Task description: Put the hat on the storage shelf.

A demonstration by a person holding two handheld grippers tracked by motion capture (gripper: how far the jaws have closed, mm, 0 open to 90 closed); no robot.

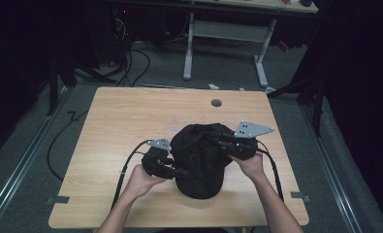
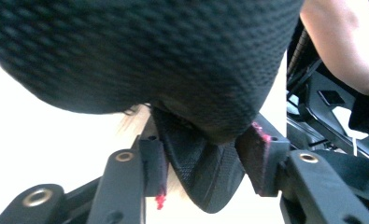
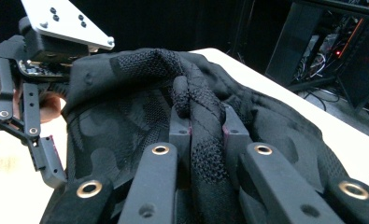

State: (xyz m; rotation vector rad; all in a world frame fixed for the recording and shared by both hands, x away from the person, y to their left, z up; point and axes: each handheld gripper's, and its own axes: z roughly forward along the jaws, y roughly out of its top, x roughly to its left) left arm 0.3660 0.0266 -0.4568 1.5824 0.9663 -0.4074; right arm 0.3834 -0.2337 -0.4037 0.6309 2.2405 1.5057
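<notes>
Jaws on both sides pinching the black bag [image 1: 199, 160].
Left gripper [image 2: 205, 163] clamps a lower fold, right gripper [image 3: 205, 128] squeezes its knitted strap [image 3: 196, 93], mid-worktop [image 1: 121, 116].

Left hand-held gripper [image 1: 179, 171] part-closed; right hand-held gripper [image 1: 217, 137] clamped

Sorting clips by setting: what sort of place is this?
Probably a lab or recording workshop: a bare wooden table, loose cables across the grey floor behind it, and a metal-legged workbench in dim surroundings.
</notes>
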